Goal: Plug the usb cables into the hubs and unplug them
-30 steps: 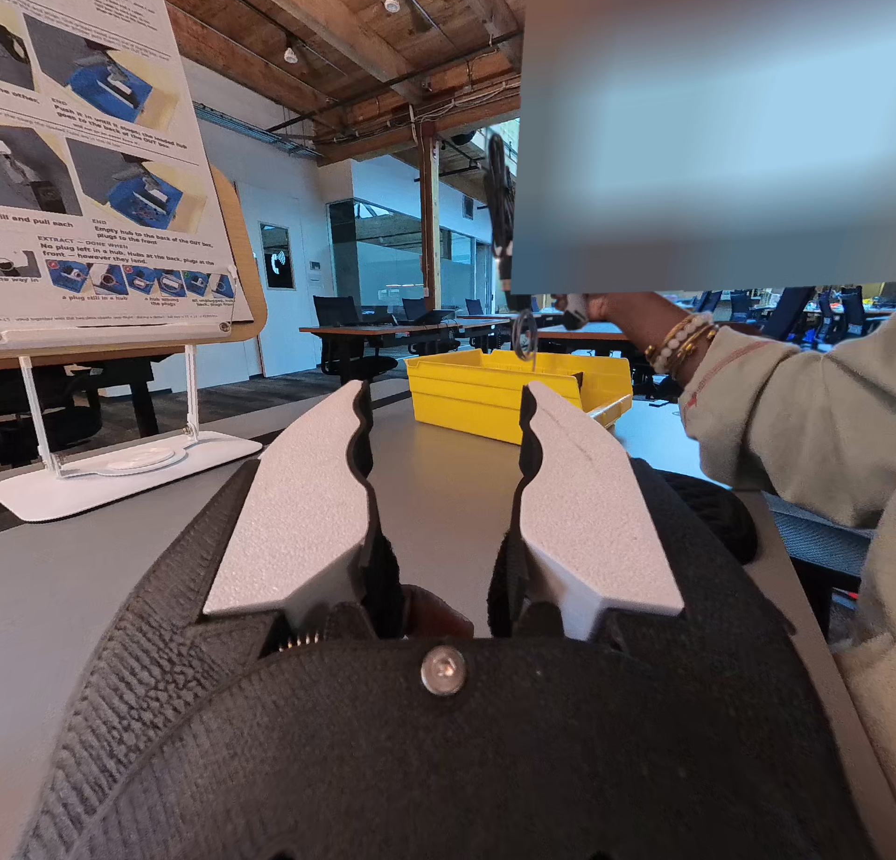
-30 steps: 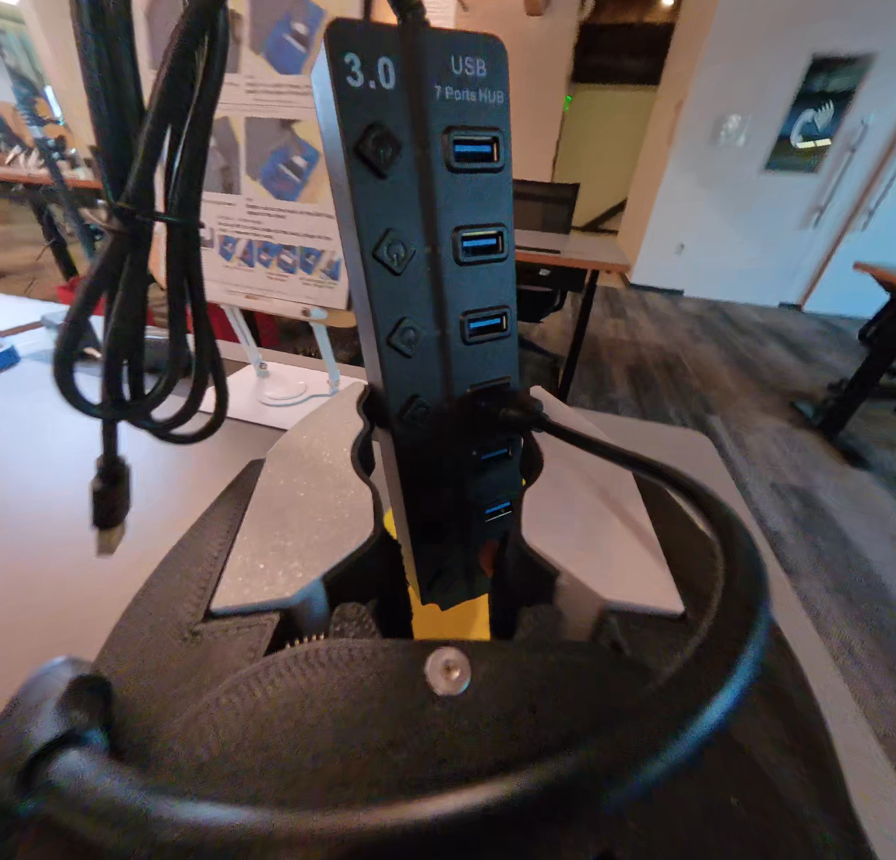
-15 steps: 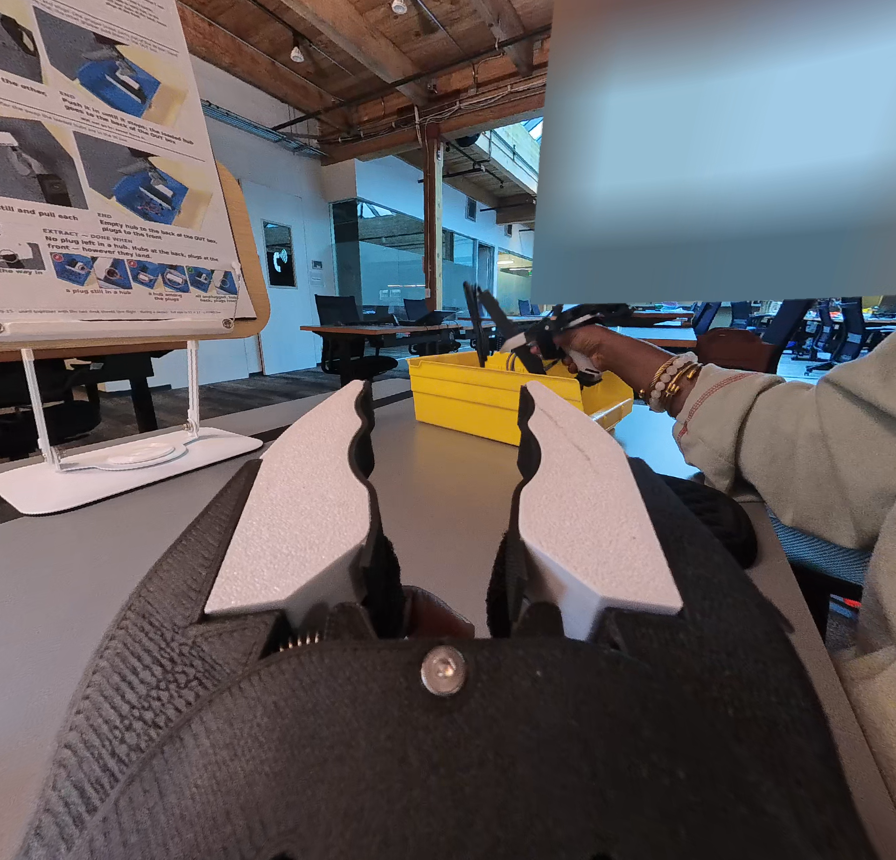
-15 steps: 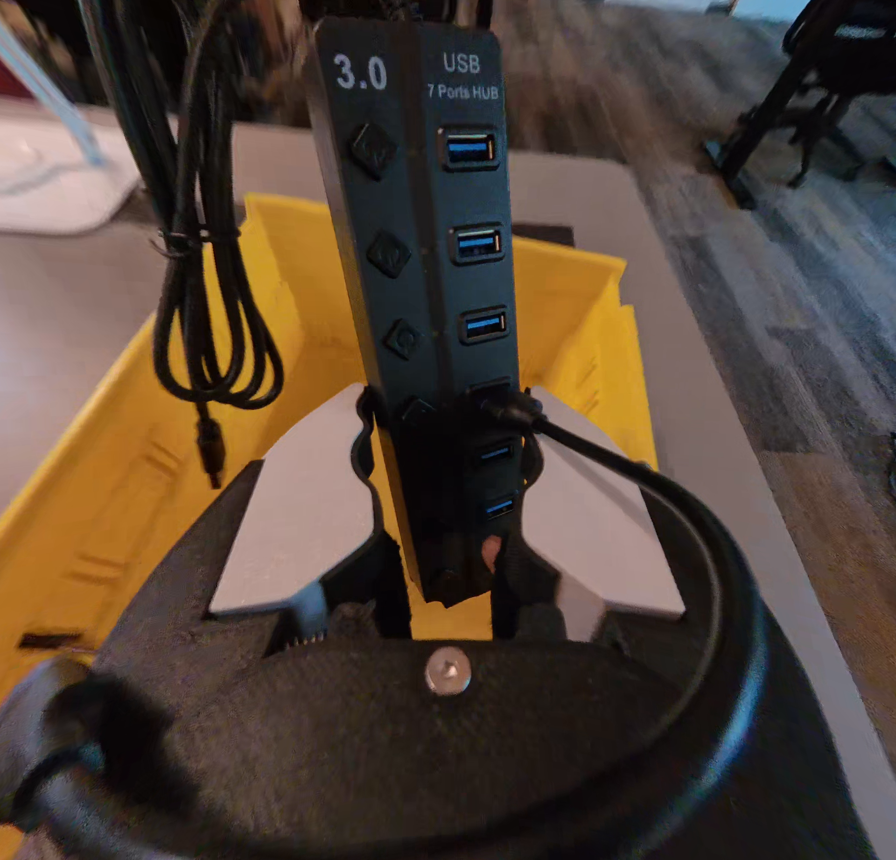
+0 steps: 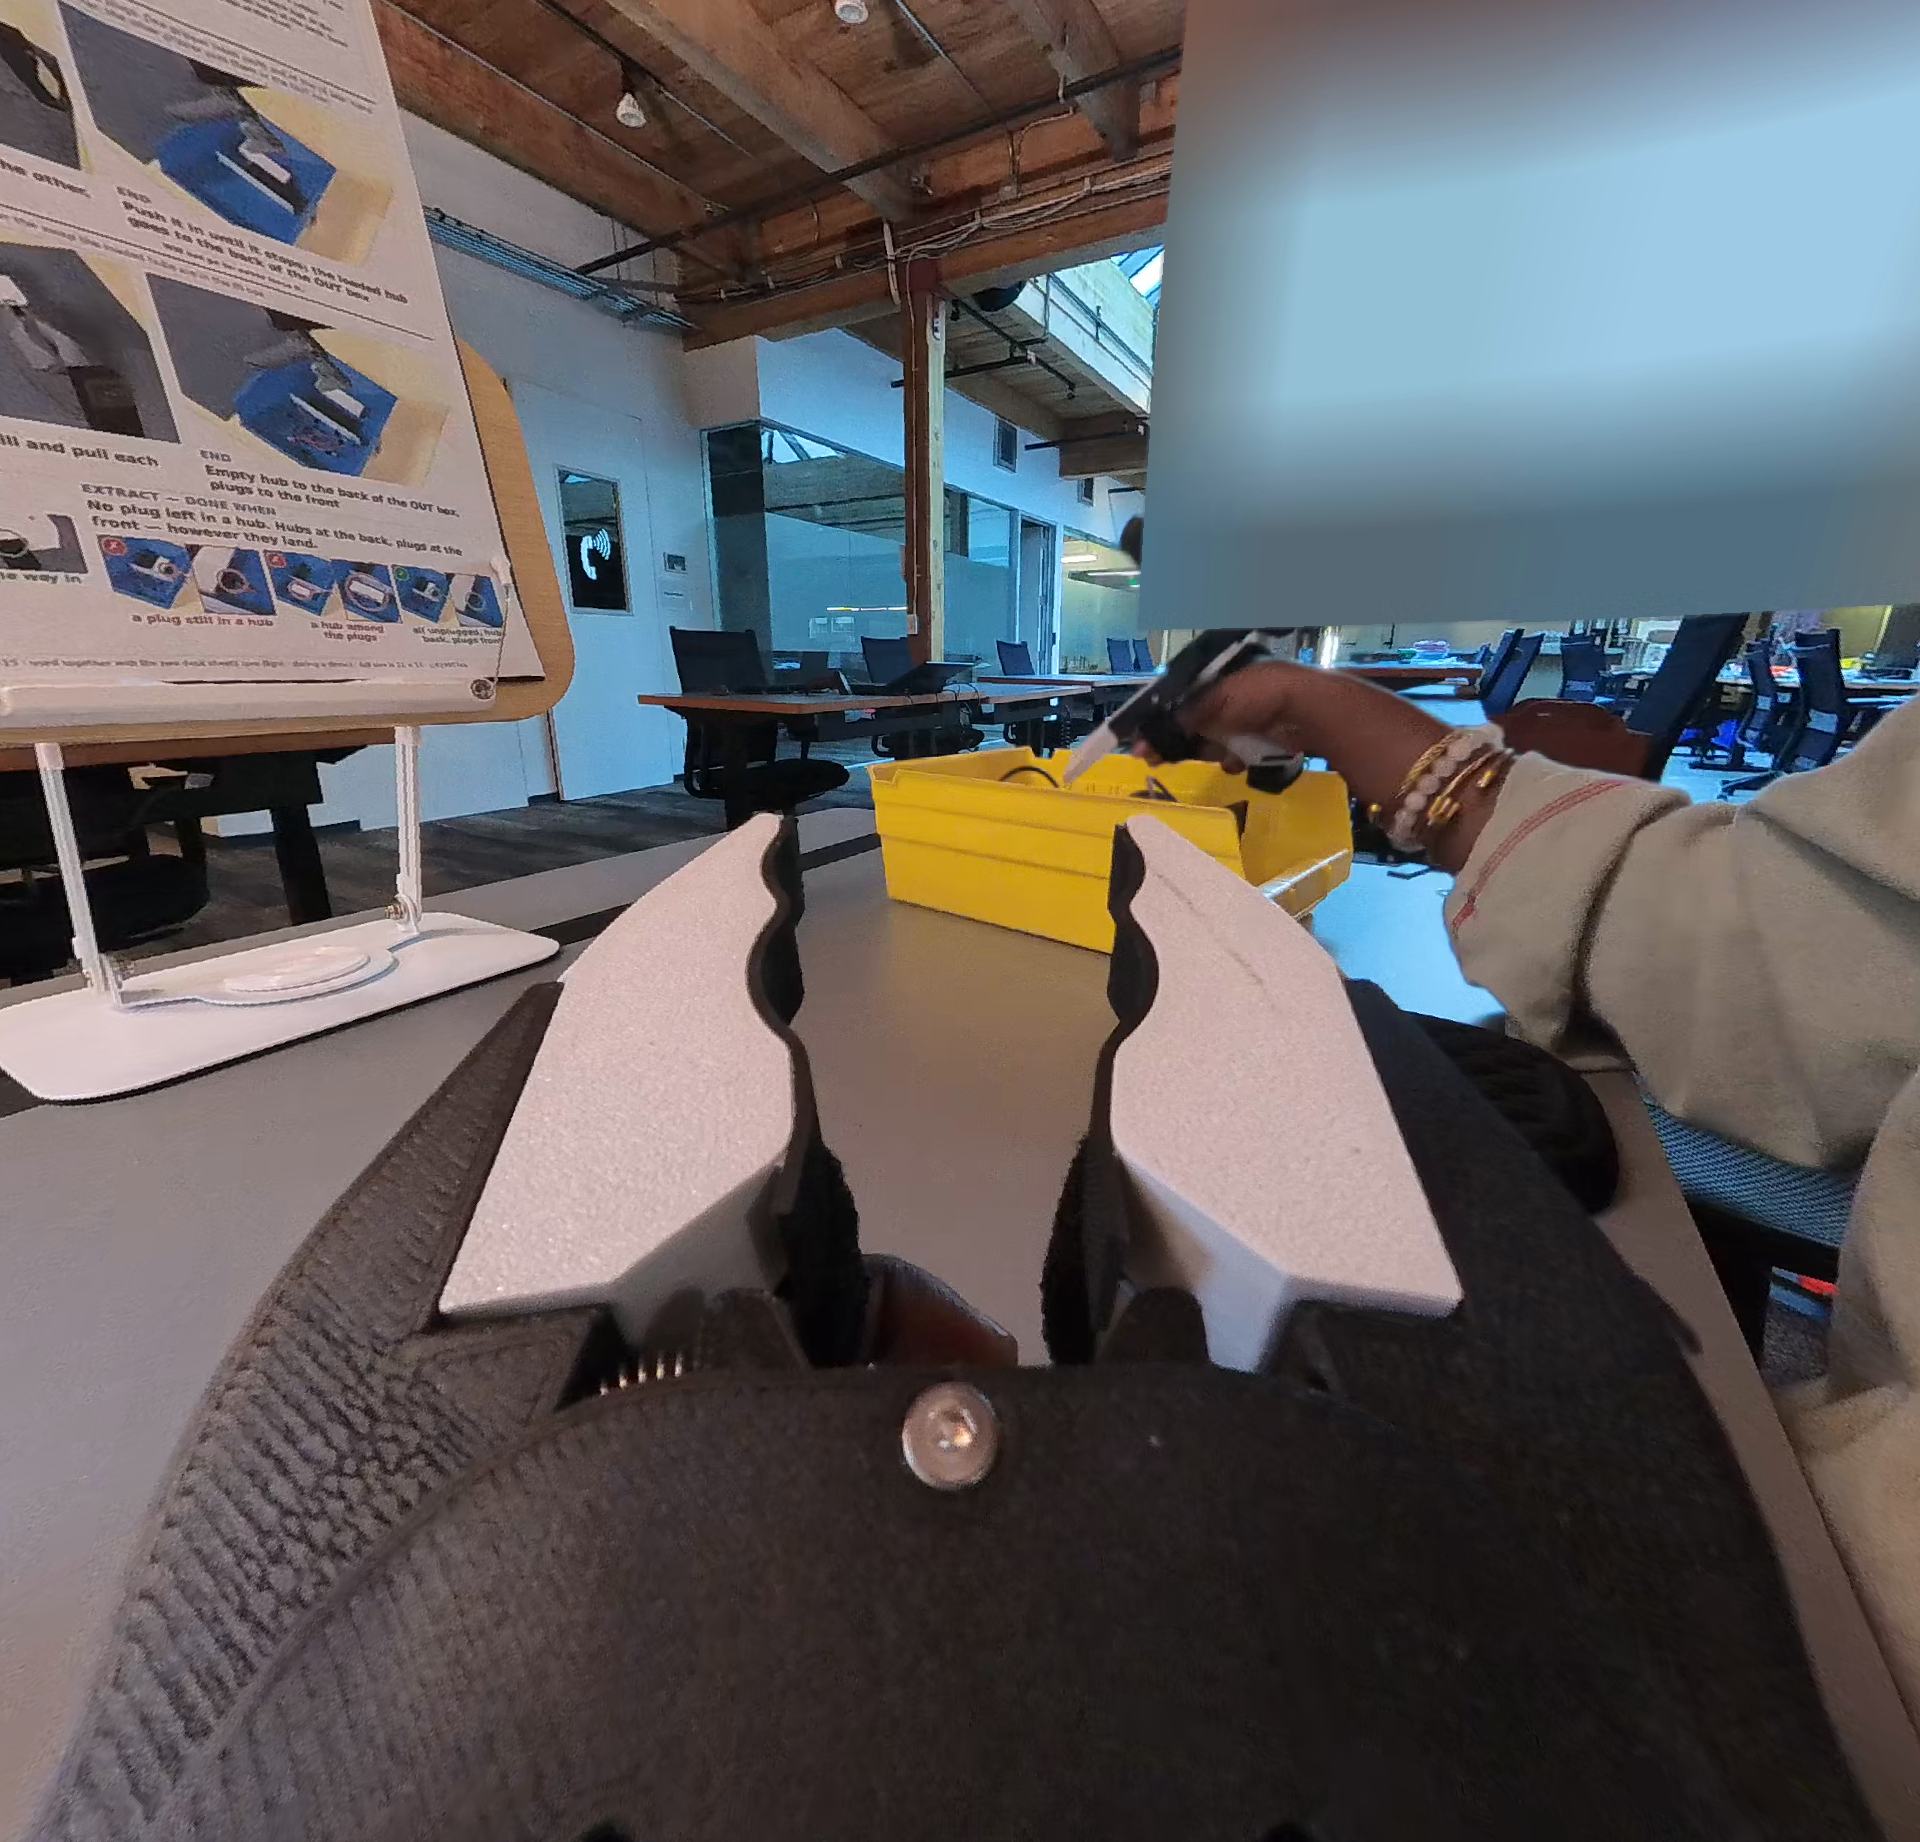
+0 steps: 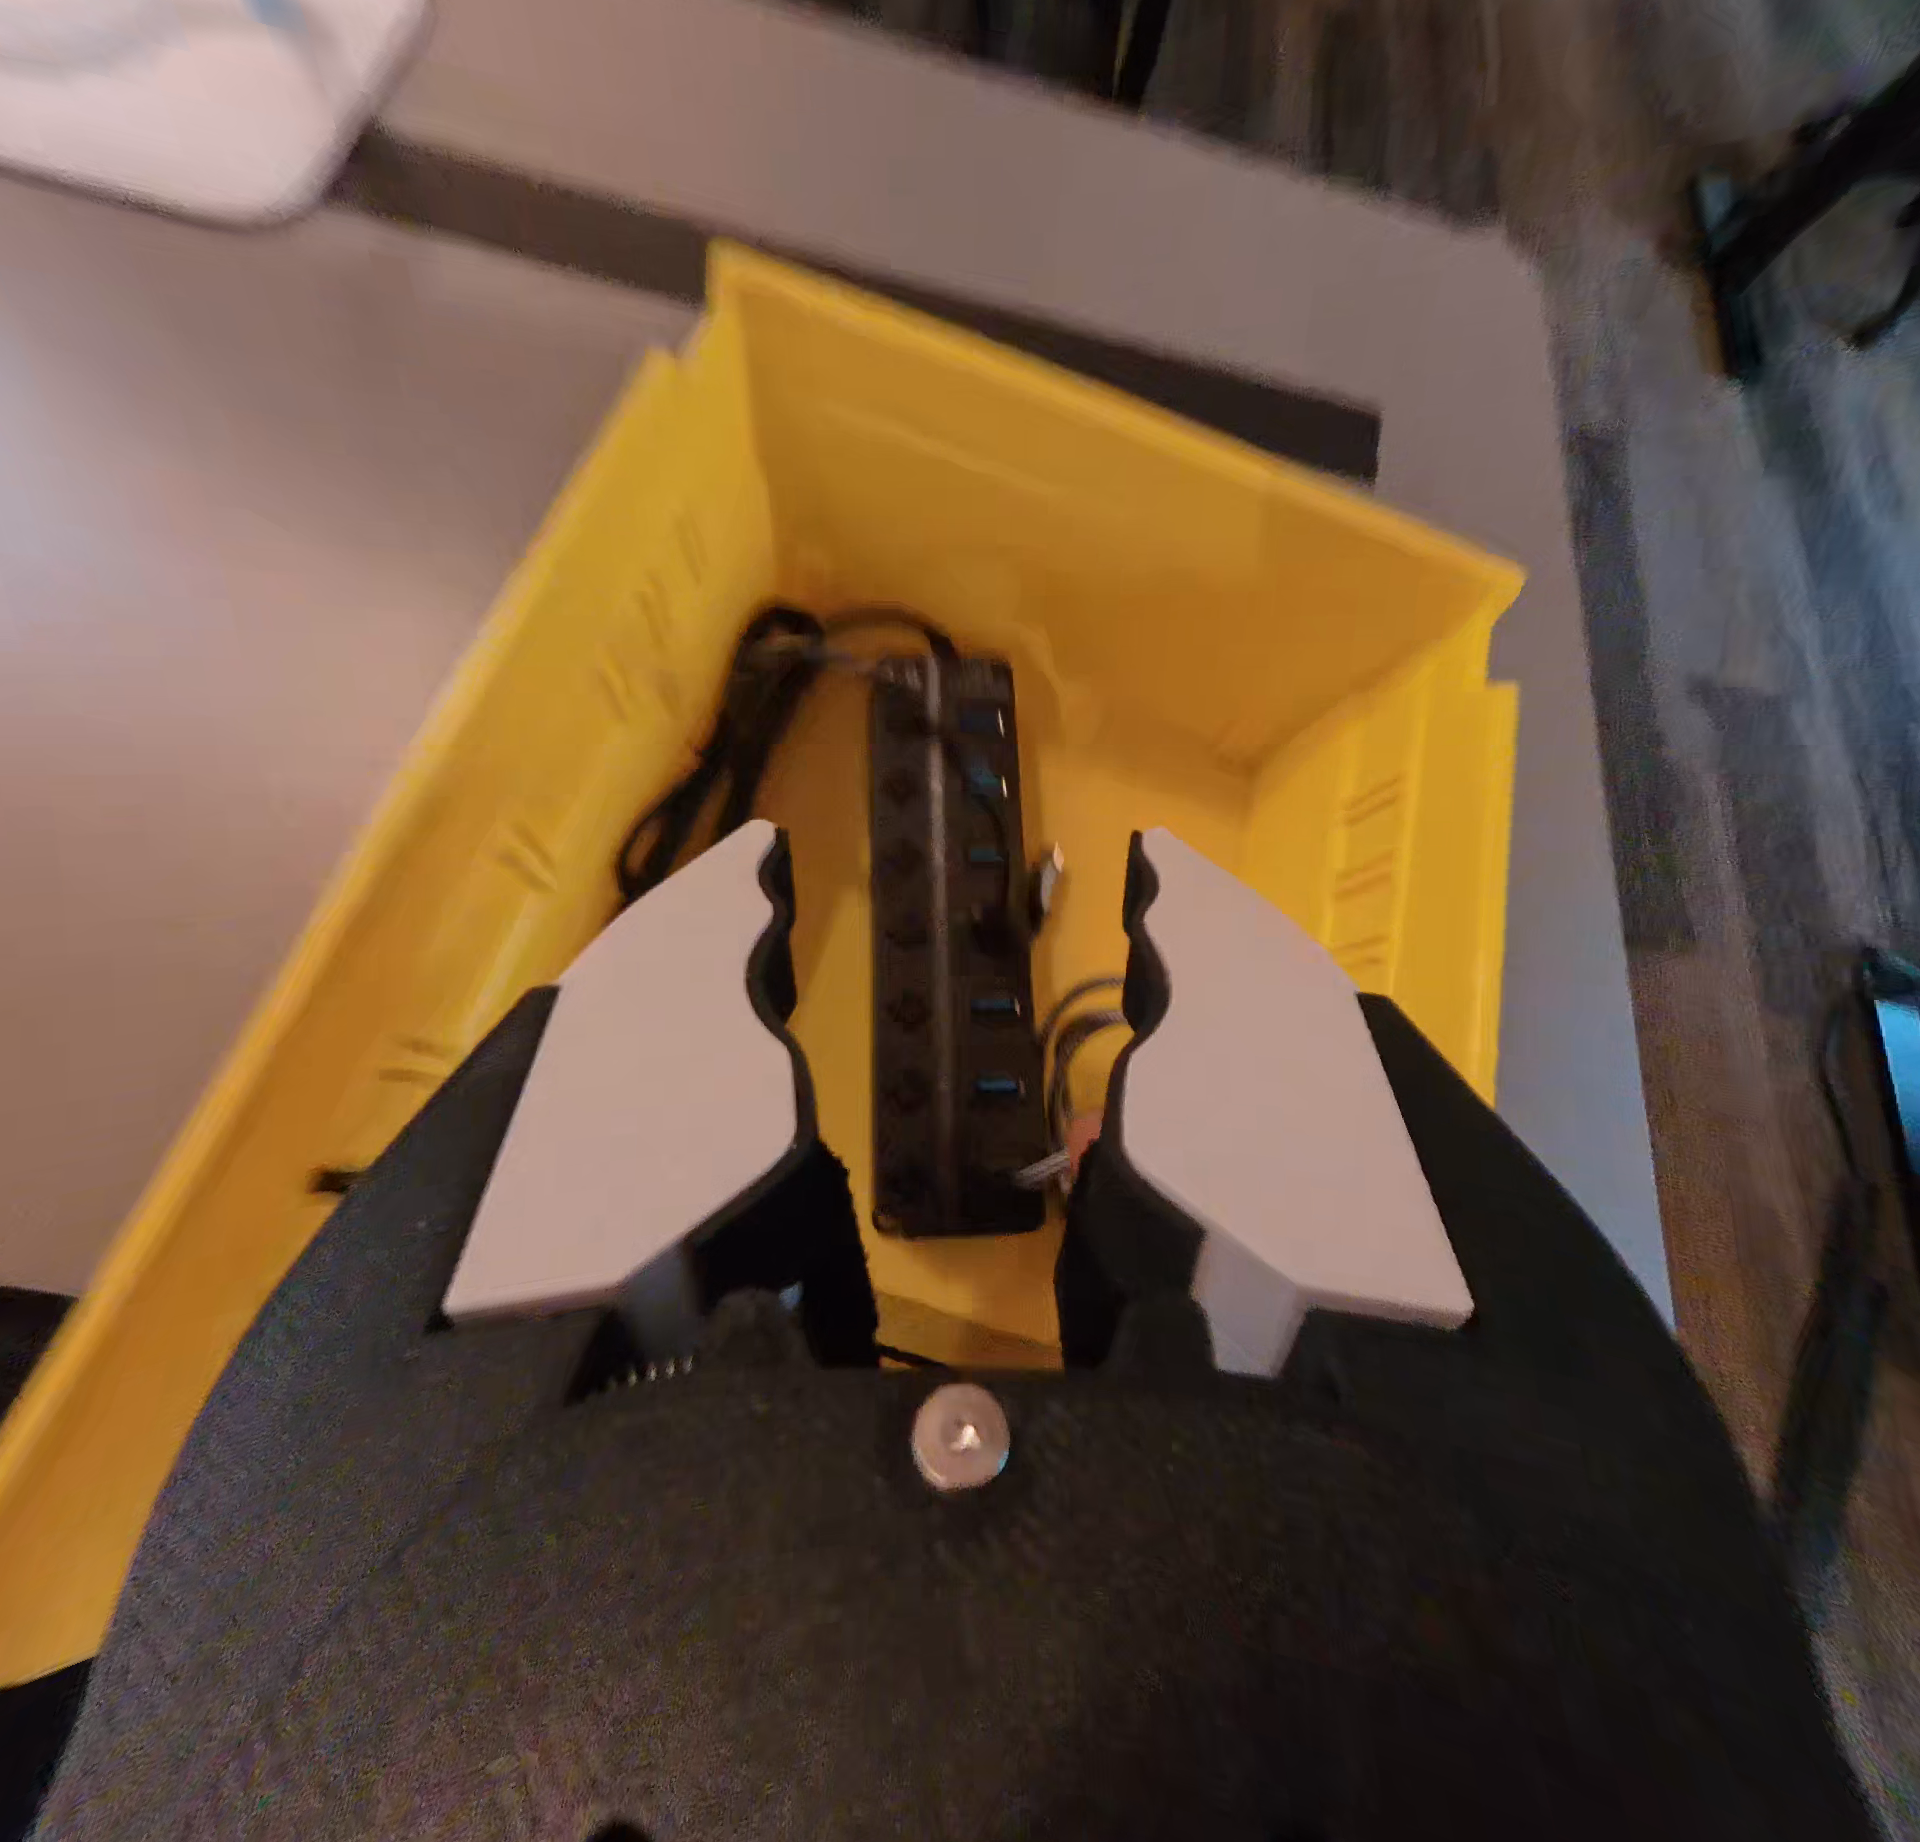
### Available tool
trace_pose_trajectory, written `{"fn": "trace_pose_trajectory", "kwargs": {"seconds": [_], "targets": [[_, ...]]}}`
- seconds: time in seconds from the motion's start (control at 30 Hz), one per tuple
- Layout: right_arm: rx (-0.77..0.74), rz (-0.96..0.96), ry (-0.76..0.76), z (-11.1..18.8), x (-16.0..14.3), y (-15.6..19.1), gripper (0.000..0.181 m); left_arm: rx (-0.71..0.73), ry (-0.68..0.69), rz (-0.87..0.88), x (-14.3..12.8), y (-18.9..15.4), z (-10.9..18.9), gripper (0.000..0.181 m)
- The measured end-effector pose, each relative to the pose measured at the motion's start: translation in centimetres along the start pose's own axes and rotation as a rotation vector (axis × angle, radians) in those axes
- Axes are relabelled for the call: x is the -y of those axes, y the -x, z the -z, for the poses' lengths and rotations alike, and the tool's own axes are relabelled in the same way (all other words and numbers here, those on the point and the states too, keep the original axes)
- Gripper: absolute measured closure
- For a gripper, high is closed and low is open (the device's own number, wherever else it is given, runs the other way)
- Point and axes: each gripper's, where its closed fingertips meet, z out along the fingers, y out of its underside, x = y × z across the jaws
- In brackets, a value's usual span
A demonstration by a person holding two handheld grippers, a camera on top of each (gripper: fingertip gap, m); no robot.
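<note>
Released since 0.5 s ago: long black plastic USB hub (image 6: 951, 951) flat in yellow plastic bin (image 6: 1132, 535), 12 o'clock of agape, empty right gripper (image 6: 951, 857) | left gripper (image 5: 951, 836) parted, idle | bundled black cable (image 6: 717, 753) at hub's 9 o'clock | ports look vacated; likely near finish

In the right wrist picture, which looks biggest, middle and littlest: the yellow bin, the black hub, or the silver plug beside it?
1. yellow bin, biggest.
2. black hub, lying inside the bin.
3. silver plug, littlest, lying right of the hub.
</note>
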Motion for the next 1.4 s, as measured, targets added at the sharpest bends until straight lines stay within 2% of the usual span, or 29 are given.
{"fn": "trace_pose_trajectory", "kwargs": {"seconds": [0.1,0.23,0.3,0.37,0.43,0.53,0.6,0.67,0.73,0.9,1.07,1.13,1.23,1.3,1.4], "targets": [[0.065,-0.006,-0.276,4.2,4.7,2.1,0.104,-0.002,0.005,-0.004,-0.1,-0.1,0.0,0.124],[0.227,0.016,-0.756,12.4,10.4,8.8,0.08,-0.003,0.011,-0.009,-0.2,-0.1,-0.1,0.124],[0.299,0.046,-0.931,15.9,11.2,13.0,0.079,-0.003,0.011,-0.009,-0.2,-0.2,-0.1,0.124],[0.331,0.081,-0.994,17.3,10.5,16.8,0.079,-0.003,0.011,-0.011,-0.2,-0.2,-0.1,0.124],[0.335,0.112,-0.975,16.4,9.1,20.1,0.076,-0.003,0.014,-0.013,-0.2,-0.2,-0.1,0.124],[0.299,0.2,-0.839,12.3,5.6,23.7,0.078,-0.005,0.023,-0.011,-0.3,-0.3,-0.1,0.125],[0.225,0.263,-0.77,9.8,3.6,24.7,0.09,-0.006,0.026,-0.015,-0.4,-0.4,-0.1,0.125],[0.153,0.299,-0.762,8.3,2.3,25.1,0.101,-0.006,0.029,-0.017,-0.4,-0.4,-0.1,0.125],[0.165,0.278,-0.774,7.3,1.4,25.9,0.106,-0.006,0.031,-0.015,-0.4,-0.5,-0.1,0.125],[0.209,0.412,-0.723,6.1,0.4,28.1,0.115,-0.004,0.036,-0.009,-0.4,-0.5,0.0,0.125],[0.187,0.587,-0.619,4.6,-0.9,29.8,0.11,-0.009,0.054,-0.032,-0.5,-1.0,-0.1,0.125],[0.18,0.642,-0.597,4.2,-1.3,30.2,0.11,-0.082,0.046,-0.066,-0.2,-2.4,0.0,0.125],[0.183,0.659,-0.591,4.2,-1.5,30.4,0.11,-0.172,0.056,-0.019,1.2,-4.2,0.0,0.123],[0.191,0.642,-0.599,4.3,-1.4,30.3,0.111,-0.228,0.072,-0.01,3.3,-5.3,0.5,0.123],[0.203,0.63,-0.608,4.5,-1.3,30.3,0.112,-0.163,0.184,-0.053,6.2,-3.7,2.1,0.123]]}}
